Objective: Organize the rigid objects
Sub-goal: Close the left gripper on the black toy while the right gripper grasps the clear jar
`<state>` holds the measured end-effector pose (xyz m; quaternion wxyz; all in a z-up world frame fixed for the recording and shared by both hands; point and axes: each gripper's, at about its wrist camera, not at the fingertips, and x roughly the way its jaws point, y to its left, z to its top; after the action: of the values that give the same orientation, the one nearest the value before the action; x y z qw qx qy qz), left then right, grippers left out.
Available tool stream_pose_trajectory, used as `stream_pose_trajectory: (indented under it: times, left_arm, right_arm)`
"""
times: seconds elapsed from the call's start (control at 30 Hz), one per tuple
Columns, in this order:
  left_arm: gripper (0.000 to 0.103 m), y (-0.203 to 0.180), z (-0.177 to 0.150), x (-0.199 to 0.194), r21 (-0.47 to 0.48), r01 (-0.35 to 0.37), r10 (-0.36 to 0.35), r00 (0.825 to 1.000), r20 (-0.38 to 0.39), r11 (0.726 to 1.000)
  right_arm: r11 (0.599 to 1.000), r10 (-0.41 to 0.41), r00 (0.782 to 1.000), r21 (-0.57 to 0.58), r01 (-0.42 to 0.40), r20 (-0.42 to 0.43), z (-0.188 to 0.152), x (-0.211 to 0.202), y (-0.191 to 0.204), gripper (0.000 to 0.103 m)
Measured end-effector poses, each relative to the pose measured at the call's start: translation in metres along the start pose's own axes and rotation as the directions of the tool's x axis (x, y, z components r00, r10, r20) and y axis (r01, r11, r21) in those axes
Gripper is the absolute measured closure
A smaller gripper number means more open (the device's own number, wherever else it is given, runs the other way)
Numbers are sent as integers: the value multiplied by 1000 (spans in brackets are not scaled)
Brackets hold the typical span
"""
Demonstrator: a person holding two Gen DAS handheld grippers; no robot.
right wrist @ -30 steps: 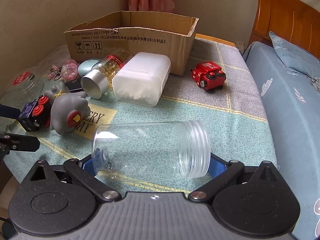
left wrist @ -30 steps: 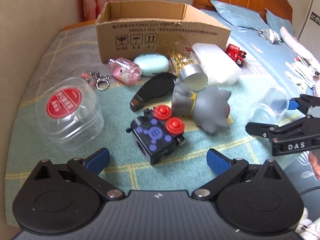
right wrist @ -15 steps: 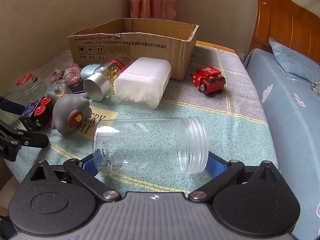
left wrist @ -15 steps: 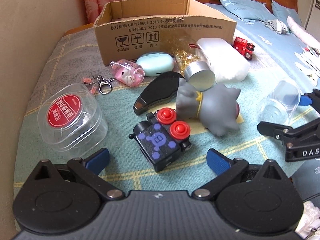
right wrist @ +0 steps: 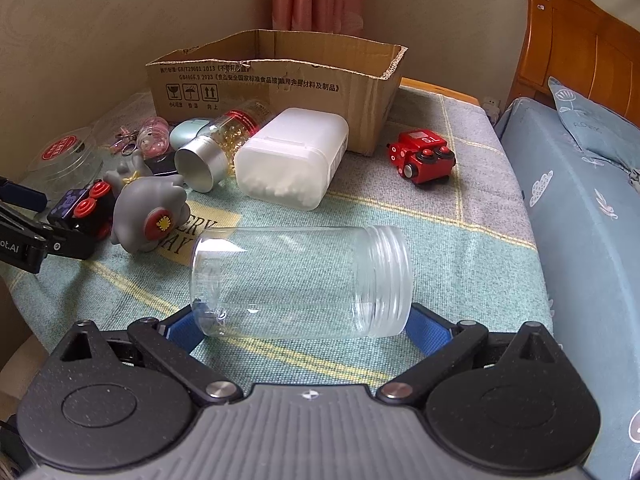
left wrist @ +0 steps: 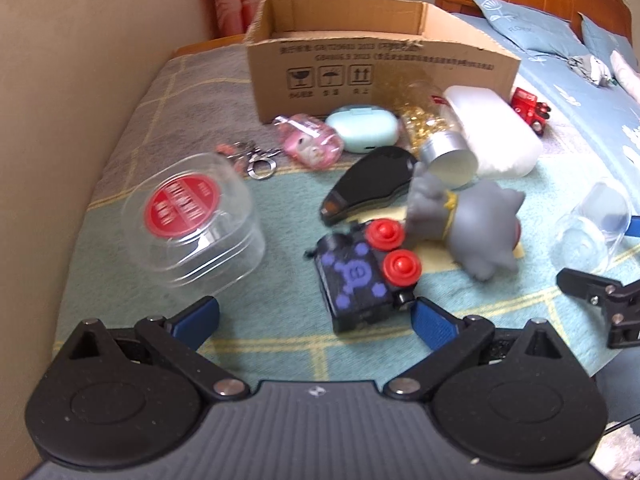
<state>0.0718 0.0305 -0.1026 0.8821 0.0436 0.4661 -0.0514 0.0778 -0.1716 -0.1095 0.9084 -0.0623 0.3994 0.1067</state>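
Clear lidless plastic jar [right wrist: 300, 282]: pinched by right gripper [right wrist: 302, 326], lifted since earlier. Left gripper [left wrist: 314, 316]: spread, advanced; black-purple toy block [left wrist: 356, 280] at 12 o'clock.

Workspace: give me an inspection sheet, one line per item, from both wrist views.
Surface: checked cloth covering a table beside a bed.
Job's things: open cardboard box at the back; clear jar on its side, lidless; black toy car; grey figure; red toy car; white tub; gold-filled bottle; red-lidded clear container.
Clutter: pink keychain, mint case, black case in front of the box.
Grippers: left gripper open, approaching the black toy car; right gripper shut on the clear jar.
Cables: nothing seen.
Surroundings: wall, curtain, wooden headboard.
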Motion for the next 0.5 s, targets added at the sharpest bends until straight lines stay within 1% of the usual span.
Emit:
stream_pose_trajectory:
  times: [0.07,0.17,0.2,0.23,0.33,0.37,0.43,0.5]
  left_arm:
    - [3,4,-3,-2,6,-15,15,1000,-6,1000]
    - [4,2,-2,-7,11,16,-16,1000,11,1000]
    - [7,-2,0,-8,18,30,-30,999,21,999]
    - [13,-5,2,-7,22,37,-38,999,26,999]
    - [26,-15,9,-2,33,59,-60,998,24,998]
    - [26,-16,11,-1,30,62,-63,998,27,998]
    - [31,-18,14,1,28,70,-71,997,36,997]
    - [33,-18,17,1,20,75,-75,996,38,997]
  right_arm:
    - [1000,0,1000,-5,0,-3,0,0,0,0]
    - [1000,-7,1000,-27,7,1,0,-2,2,0]
    - [999,-9,1000,-37,9,3,1,-2,2,0]
    - [999,-11,1000,-44,11,5,1,-2,3,0]
    - [999,-9,1000,-43,10,15,5,-4,2,0]
    - [999,-7,1000,-40,8,19,6,-6,2,0]
    - [999,-4,1000,-38,5,27,8,-9,1,0]
    - [999,-4,1000,-39,5,27,10,-11,1,0]
